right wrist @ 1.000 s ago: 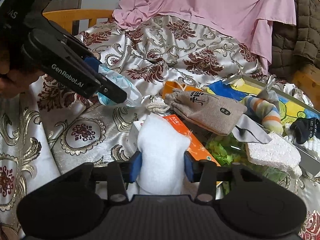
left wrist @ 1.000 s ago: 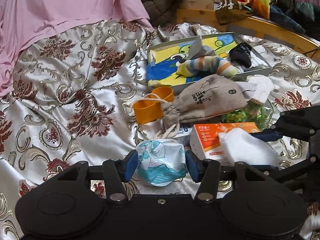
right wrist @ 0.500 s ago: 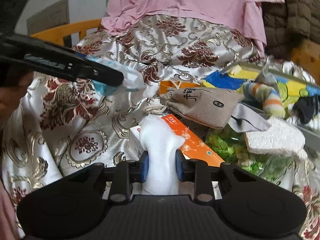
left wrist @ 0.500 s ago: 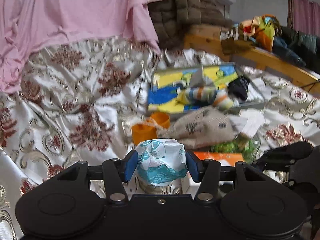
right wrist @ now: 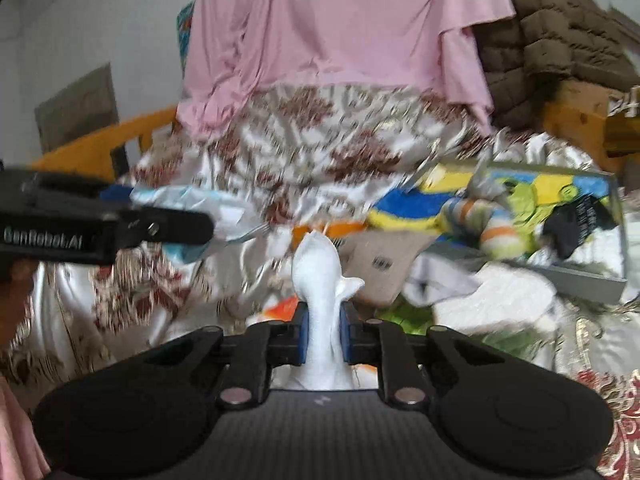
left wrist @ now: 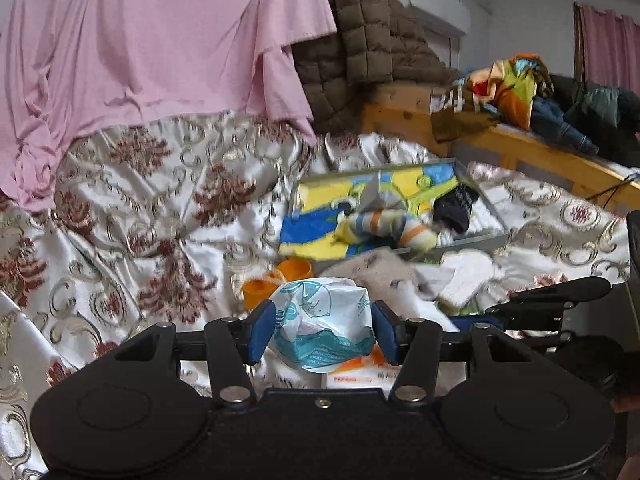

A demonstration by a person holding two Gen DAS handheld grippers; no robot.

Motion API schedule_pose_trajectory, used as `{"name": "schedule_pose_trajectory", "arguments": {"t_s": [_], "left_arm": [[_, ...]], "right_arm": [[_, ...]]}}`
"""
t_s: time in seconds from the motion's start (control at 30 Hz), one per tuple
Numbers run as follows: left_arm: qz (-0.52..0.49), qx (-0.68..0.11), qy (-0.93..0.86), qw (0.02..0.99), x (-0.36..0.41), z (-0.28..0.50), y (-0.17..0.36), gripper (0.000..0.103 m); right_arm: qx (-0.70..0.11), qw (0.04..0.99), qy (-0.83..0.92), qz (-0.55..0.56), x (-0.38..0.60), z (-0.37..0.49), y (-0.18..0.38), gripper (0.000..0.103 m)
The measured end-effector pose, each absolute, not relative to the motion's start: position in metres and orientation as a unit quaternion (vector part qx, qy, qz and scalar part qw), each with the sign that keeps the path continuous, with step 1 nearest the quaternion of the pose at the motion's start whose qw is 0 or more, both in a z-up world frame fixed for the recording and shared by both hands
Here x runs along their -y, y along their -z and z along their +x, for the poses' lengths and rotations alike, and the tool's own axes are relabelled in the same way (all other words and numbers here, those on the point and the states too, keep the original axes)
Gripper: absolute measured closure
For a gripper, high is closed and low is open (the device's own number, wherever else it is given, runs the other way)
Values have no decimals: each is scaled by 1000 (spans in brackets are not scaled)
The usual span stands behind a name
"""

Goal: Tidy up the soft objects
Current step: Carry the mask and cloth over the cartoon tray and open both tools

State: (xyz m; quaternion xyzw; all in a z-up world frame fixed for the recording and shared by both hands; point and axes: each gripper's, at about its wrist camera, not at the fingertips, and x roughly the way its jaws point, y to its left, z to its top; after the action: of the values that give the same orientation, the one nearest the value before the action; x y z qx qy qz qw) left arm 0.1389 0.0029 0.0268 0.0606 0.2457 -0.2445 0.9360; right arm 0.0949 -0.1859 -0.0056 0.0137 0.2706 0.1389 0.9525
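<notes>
At six o'clock in the left wrist view, the left gripper is clamped on a crumpled white-and-teal packet, both blue pads pressed into its sides, the packet bulging above them over the floral bedspread. At one o'clock beyond it lies a shallow tray with a yellow-and-blue liner, holding a striped soft roll and a dark sock. Just short of the tray, at twelve o'clock, an orange cup sits beside a grey cloth pouch. The right gripper's black finger enters from three o'clock. A pink sheet hangs at eleven o'clock, a brown quilted jacket at one. In the right wrist view, heavily blurred, the right gripper at six o'clock is closing on a white foam piece, pads squeezing it narrow, its top standing upright above them. The left gripper juts in from nine o'clock with the packet in its tips. At two o'clock the tray shows the striped roll and sock; the pouch lies at one o'clock just past the foam.
</notes>
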Motion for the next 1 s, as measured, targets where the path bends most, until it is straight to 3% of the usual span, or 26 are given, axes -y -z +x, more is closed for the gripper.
{"name": "schedule_pose_trajectory", "arguments": {"t_s": [0.47, 1.0], "left_arm": [[6, -217, 252, 943, 52, 155, -61, 47], [-6, -226, 251, 941, 201, 282, -70, 47]], "right_arm": [[-175, 979, -82, 60, 256, 105, -42, 85], [-112, 985, 9, 132, 366, 206, -36, 85]]}}
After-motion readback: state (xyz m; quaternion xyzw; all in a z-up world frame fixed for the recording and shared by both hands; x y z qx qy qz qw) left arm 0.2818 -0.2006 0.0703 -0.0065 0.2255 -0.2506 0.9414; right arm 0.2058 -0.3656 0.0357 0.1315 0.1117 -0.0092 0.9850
